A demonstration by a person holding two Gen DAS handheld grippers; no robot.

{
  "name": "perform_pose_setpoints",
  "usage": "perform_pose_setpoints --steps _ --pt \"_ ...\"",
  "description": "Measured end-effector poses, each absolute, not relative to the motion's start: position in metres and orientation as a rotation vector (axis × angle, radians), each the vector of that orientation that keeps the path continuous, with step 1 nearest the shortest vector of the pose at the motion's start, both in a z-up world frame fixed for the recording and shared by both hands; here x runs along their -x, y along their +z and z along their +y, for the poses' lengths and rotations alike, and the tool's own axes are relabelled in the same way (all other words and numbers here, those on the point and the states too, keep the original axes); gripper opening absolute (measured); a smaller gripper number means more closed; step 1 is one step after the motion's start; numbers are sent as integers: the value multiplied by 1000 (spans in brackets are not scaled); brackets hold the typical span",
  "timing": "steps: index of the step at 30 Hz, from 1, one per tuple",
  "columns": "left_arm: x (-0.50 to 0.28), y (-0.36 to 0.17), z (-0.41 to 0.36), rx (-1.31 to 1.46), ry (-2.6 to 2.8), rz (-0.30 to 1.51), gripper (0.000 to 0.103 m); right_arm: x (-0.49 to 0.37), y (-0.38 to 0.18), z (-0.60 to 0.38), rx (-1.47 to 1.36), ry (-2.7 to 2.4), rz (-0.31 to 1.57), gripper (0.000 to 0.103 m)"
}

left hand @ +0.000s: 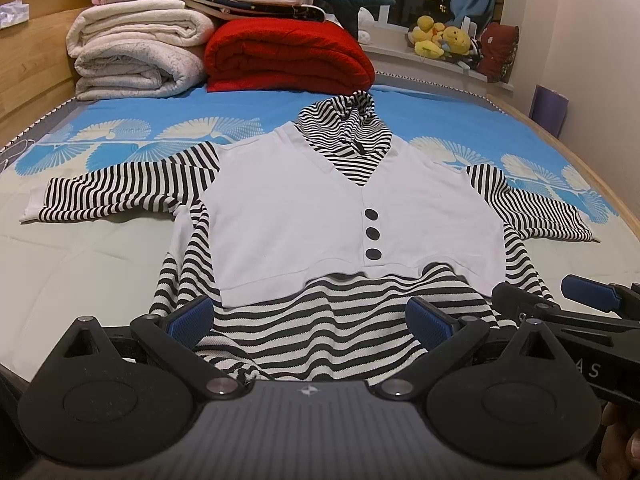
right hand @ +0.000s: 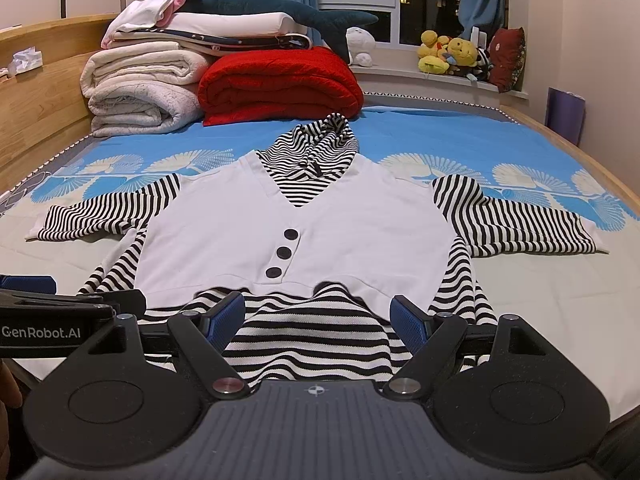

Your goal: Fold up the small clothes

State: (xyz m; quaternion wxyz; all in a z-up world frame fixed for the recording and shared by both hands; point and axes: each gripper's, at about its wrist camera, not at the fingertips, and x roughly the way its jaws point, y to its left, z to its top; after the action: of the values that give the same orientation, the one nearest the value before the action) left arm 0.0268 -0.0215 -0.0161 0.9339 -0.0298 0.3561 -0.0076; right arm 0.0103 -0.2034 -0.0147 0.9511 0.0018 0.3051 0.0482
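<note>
A: Left wrist view: left gripper [left hand: 310,320] jaws spread wide over the striped hem, clamping nothing.
B: Garment position?
A: Striped top [left hand: 320,208] lies flat on the bed [left hand: 100,256], front up, sleeves out, hood toward the red blanket [left hand: 288,56].
B: Right side?
A: Right gripper [right hand: 318,318] also spread apart, straddling a raised hem ridge, nothing pinched. Both sit side by side.
</note>
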Motion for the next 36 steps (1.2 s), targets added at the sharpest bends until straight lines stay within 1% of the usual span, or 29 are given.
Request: perform_pose_setpoints --steps 3,4,7,10,11,14,16,17,18,19,20,21,22,23,24,27,29,30,31,33,34,36 --pt "-28 -18 -21 64 -19 738 102 5 -9 -200 -6 92 623 81" --pt "-30 -19 -20 68 -16 746 102 2 -10 -203 -13 70 635 78" --pt "-40 -26 -7 94 49 794 102 -11 -19 -224 -46 -50 689 77" --pt "-53 -38 18 146 138 849 102 -26 -34 -253 -95 -185 782 77" --pt "-58 -42 27 160 170 868 102 -27 -35 -263 -53 -246 794 77" --pt "-74 -59 50 198 238 936 102 -27 -46 -286 -48 -361 851 76" --pt "-82 -73 66 237 267 988 98 -30 -63 -299 -127 -381 912 76" --pt "-86 -82 73 258 285 1025 96 -31 -72 -306 -163 -388 939 74" --pt "-88 -89 79 272 301 1053 89 -29 -78 -310 -176 -403 971 73" --pt "-89 -94 83 281 308 1076 75 -29 -85 -313 -196 -410 1003 68" --pt "-90 -102 88 297 303 1113 64 -29 -92 -316 -220 -412 1033 54" --pt "-90 -109 93 326 276 1147 38 -31 -101 -318 -259 -402 1061 45" --pt "-87 -110 94 340 262 1148 20 -31 -106 -321 -303 -384 1061 31" --pt "-85 -107 95 340 247 1138 10 -31 -105 -322 -325 -366 1049 13" --pt "-81 -101 95 335 237 1128 8 -31 -102 -321 -331 -345 1043 9" --pt "-65 -90 100 369 233 1119 8 -27 -89 -330 -347 -386 1000 8" --pt "-60 -94 103 397 237 1159 9 -27 -93 -336 -364 -401 1039 8" --pt "-61 -95 104 403 247 1175 11 -29 -97 -337 -368 -404 1065 8" --pt "-63 -92 105 387 261 1171 16 -30 -98 -336 -358 -409 1078 11" --pt "-65 -76 98 299 272 1101 20 -29 -91 -330 -317 -428 1066 20" --pt "-65 -65 92 241 263 1041 26 -27 -85 -328 -309 -440 1036 26" --pt "-64 -46 79 181 200 941 29 -22 -68 -320 -279 -429 933 30"
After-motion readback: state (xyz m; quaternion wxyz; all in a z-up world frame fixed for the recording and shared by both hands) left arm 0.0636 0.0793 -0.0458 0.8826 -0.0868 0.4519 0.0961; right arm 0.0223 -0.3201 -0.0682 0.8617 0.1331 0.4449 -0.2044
